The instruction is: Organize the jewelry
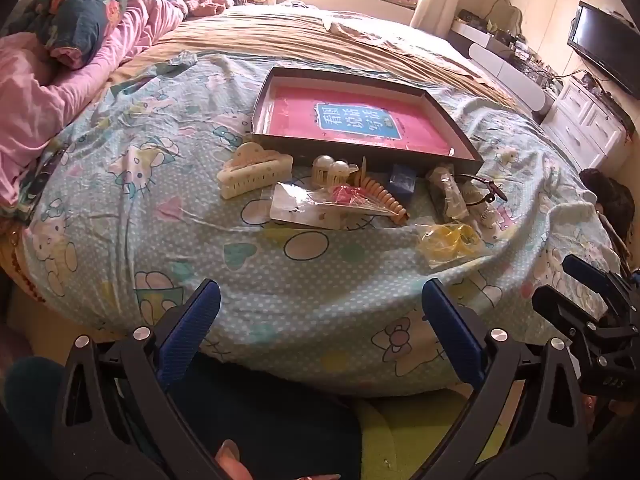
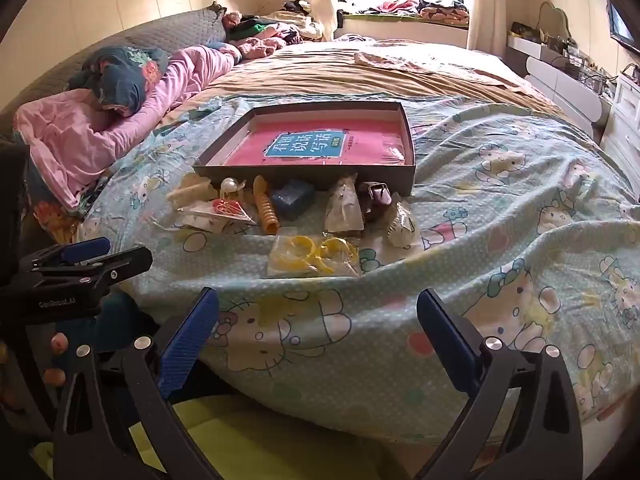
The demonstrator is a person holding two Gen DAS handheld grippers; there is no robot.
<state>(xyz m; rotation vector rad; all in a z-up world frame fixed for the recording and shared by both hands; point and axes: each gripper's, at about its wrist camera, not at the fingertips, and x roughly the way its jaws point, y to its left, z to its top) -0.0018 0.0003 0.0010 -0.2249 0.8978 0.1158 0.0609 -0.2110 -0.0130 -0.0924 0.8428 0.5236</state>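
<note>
A shallow dark box [image 1: 452, 120] [image 2: 308, 179] with a pink book inside lies on the bed. In front of it sit hair accessories and jewelry: a cream claw clip [image 1: 252, 174] [image 2: 188, 192], a smaller pearl-topped clip [image 1: 332, 170], an orange spiral hair tie [image 1: 386, 200] [image 2: 266, 208], a small blue box [image 1: 402, 182] [image 2: 294, 198], a packet with a red piece [image 1: 320, 208] [image 2: 218, 212], a bag of yellow rings [image 1: 448, 242] [image 2: 312, 256] and more clear packets [image 2: 344, 208]. My left gripper [image 1: 320, 296] and right gripper [image 2: 318, 304] hover open over the bed's near edge, well short of the items.
A cartoon-cat patterned blanket [image 1: 180, 240] [image 2: 500, 220] covers the bed. Pink bedding and a dark pillow [image 1: 76, 28] lie far left. White drawers [image 1: 588, 124] and a TV [image 1: 604, 44] stand at the right. A green floor mat [image 2: 248, 440] lies below the bed edge.
</note>
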